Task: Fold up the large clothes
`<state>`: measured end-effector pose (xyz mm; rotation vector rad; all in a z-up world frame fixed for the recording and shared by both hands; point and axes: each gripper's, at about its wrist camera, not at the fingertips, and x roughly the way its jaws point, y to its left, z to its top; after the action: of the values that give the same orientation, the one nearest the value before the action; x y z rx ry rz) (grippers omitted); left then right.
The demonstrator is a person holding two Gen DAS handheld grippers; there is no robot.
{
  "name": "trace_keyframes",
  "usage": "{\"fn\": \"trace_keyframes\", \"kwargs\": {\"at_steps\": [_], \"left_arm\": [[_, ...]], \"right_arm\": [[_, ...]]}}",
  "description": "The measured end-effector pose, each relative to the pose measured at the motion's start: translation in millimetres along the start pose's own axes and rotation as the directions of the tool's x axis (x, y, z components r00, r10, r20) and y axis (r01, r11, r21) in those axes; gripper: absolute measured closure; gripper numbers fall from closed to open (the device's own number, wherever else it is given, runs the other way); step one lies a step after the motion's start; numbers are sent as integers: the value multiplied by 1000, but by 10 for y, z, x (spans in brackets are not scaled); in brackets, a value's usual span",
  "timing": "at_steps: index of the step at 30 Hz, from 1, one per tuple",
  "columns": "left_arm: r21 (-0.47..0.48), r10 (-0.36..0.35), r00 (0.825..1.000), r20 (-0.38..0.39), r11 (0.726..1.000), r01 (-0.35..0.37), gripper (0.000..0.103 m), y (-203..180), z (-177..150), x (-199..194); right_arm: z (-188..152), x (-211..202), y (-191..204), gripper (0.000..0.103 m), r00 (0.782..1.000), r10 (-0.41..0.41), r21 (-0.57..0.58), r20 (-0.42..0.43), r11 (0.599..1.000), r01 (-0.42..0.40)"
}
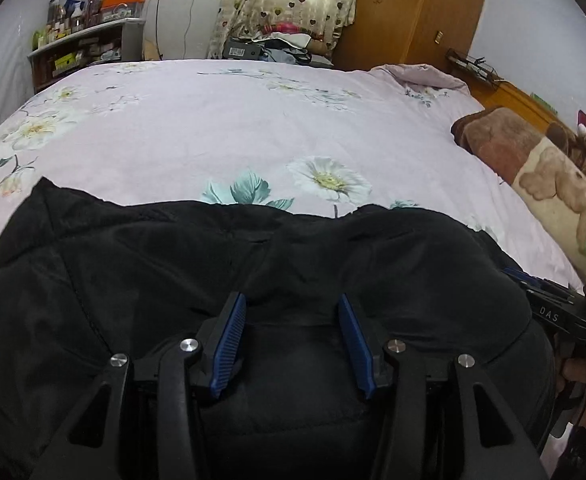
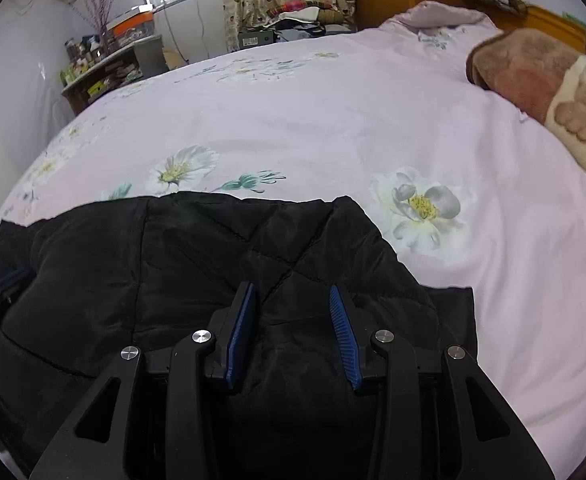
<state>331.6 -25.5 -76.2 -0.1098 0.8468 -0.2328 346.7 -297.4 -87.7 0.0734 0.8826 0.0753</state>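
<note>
A black quilted jacket [image 1: 133, 264] lies bunched on the near part of the bed, and the right wrist view shows it as well [image 2: 173, 248]. My left gripper [image 1: 291, 300] hovers over its middle with the blue pads [image 1: 229, 336] apart. Dark fabric bulges below and between them, and I see no pinch. My right gripper [image 2: 291, 288] stands over the jacket's right part, near its edge. Its pads [image 2: 343, 332] are also spread, with fabric beneath them and nothing clamped.
The jacket rests on a pink flowered bedsheet [image 1: 213, 120] that stretches far ahead. A brown bear-print blanket [image 1: 505, 144] lies at the right by the headboard. A cluttered shelf [image 1: 81, 44] and a wooden wardrobe [image 1: 413, 12] stand beyond the bed.
</note>
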Motion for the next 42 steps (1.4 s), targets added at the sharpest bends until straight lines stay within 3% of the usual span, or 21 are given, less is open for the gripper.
{"fn": "trace_keyframes", "kwargs": {"at_steps": [6, 8, 10, 13, 15, 18, 20, 25, 42], "left_arm": [[14, 25, 1000, 0, 1000, -25, 51, -62, -40, 48], [26, 33, 999, -38, 999, -32, 52, -75, 2, -45], [30, 31, 999, -23, 999, -30, 52, -56, 67, -235], [53, 68, 995, 69, 996, -71, 52, 128, 97, -596], [45, 107, 989, 103, 993, -112, 52, 347, 91, -740], [-31, 157, 985, 70, 987, -156, 52, 704, 33, -693], [-78, 140, 989, 51, 988, -136, 52, 856, -41, -591], [-36, 146, 984, 101, 989, -143, 51, 746, -169, -382], [-74, 121, 985, 126, 991, -113, 50, 860, -296, -102]], "right_arm": [[-44, 116, -44, 64, 1000, -3, 28, 8, 1000, 3], [-3, 66, -50, 64, 1000, 2, 29, -8, 1000, -2], [70, -93, -62, 64, 1000, -2, 33, -13, 999, 3], [105, -446, -44, 64, 999, 14, 50, 42, 999, -16], [71, -758, 98, 63, 993, 67, 17, 102, 997, -69], [-28, -881, 320, 63, 987, 108, -52, 122, 993, -102], [-85, -724, 367, 63, 991, 91, -60, 94, 995, -86], [-227, -302, 30, 63, 995, -20, 7, 100, 1000, 19], [-402, -123, -42, 64, 989, -24, 18, 146, 1000, 21]]}}
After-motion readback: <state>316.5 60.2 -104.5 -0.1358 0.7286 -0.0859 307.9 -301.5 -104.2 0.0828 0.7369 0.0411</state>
